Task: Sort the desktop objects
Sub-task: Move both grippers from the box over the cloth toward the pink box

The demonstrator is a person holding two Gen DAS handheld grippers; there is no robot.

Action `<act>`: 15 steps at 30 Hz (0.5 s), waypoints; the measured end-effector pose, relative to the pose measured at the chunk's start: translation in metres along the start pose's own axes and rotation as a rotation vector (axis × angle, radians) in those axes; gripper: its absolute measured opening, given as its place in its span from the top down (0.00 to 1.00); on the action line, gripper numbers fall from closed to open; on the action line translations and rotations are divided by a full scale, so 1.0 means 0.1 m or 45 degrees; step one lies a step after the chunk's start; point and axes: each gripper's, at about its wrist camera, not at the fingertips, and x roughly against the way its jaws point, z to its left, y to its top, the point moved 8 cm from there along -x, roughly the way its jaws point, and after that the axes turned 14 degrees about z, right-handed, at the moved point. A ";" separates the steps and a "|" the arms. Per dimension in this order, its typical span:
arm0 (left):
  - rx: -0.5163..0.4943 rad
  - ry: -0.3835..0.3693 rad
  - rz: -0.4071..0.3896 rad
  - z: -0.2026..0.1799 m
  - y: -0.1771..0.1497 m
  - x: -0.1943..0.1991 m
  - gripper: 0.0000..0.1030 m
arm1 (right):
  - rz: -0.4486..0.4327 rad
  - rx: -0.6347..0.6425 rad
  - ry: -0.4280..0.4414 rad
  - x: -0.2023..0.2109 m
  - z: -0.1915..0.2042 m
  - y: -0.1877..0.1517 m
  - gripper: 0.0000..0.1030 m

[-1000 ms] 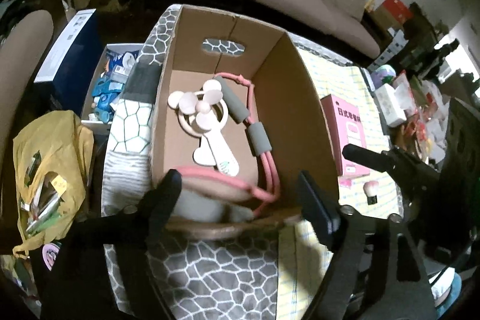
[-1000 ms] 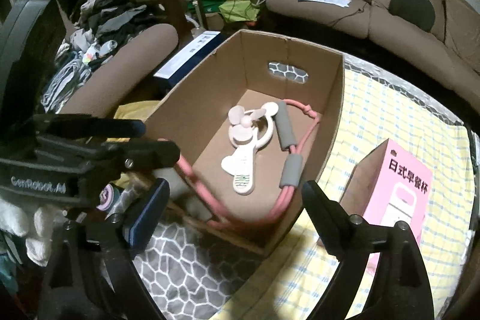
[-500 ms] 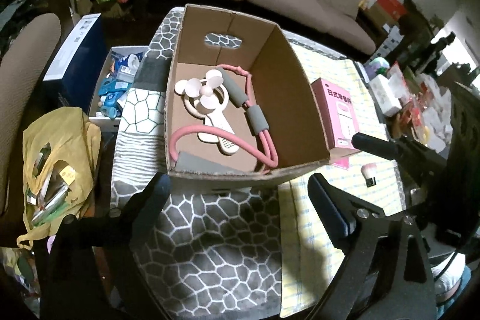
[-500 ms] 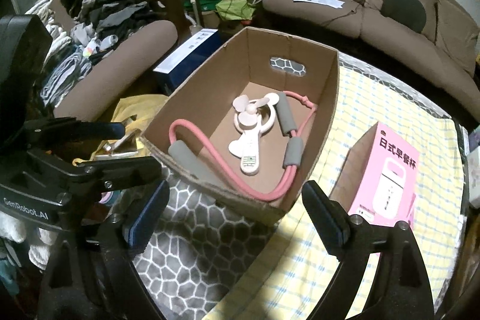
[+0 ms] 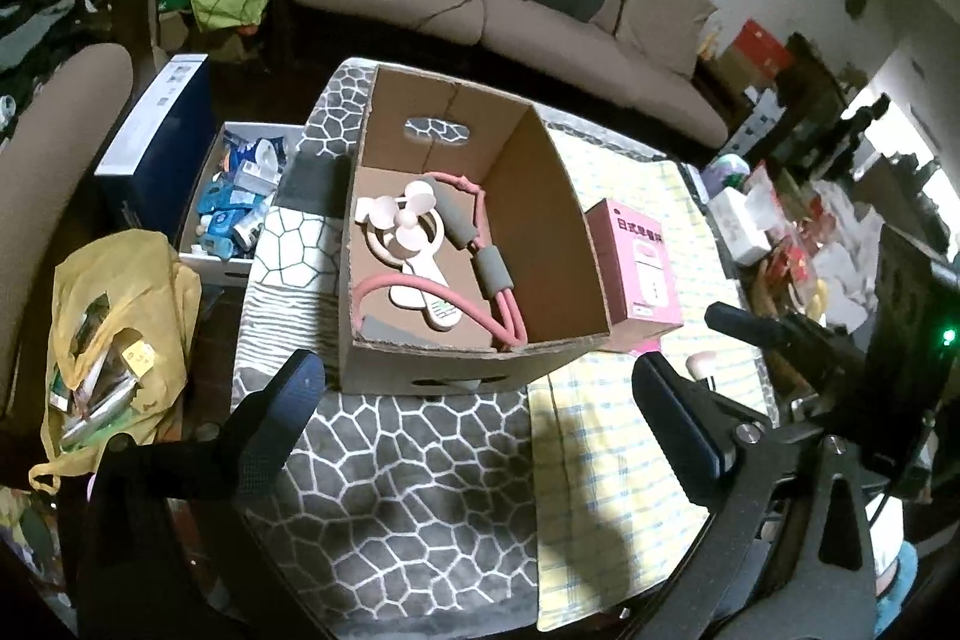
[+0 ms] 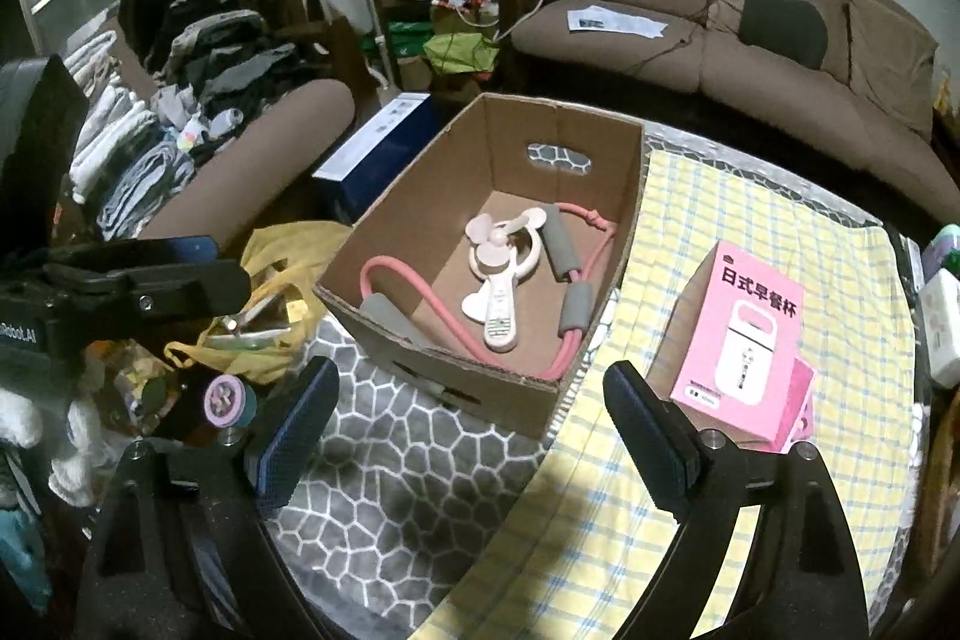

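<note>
Pink carton (image 6: 741, 334): printed with Japanese characters, standing upright on the yellow checked cloth (image 6: 750, 232), just right of the cardboard box (image 6: 447, 358), on the desk. Long axis vertical.

Cardboard box: open-topped, holding a pink hand fan (image 6: 498, 274) and a pink resistance band (image 6: 576, 292) with grey foam grips.

Right tool (image 6: 474, 433): fingers spread wide, nothing held, poised over the near end of the box; carton lies ahead and to its right.

Left tool (image 5: 480, 403): likewise wide and empty, carton further off to the right.

Judgement: right hand is nearer for the carton; a small pink-topped item (image 5: 702, 361) waits beyond it.
</note>
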 end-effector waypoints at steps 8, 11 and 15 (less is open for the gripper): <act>-0.055 0.019 -0.002 -0.16 -0.12 -0.10 0.00 | -0.003 -0.025 0.014 0.08 -0.19 -0.20 0.11; -0.097 0.024 -0.007 -0.28 -0.16 -0.15 0.00 | -0.004 -0.048 0.012 0.14 -0.35 -0.31 0.11; -0.153 0.022 -0.014 -0.51 -0.23 -0.26 0.00 | -0.009 -0.100 -0.009 0.24 -0.65 -0.49 0.11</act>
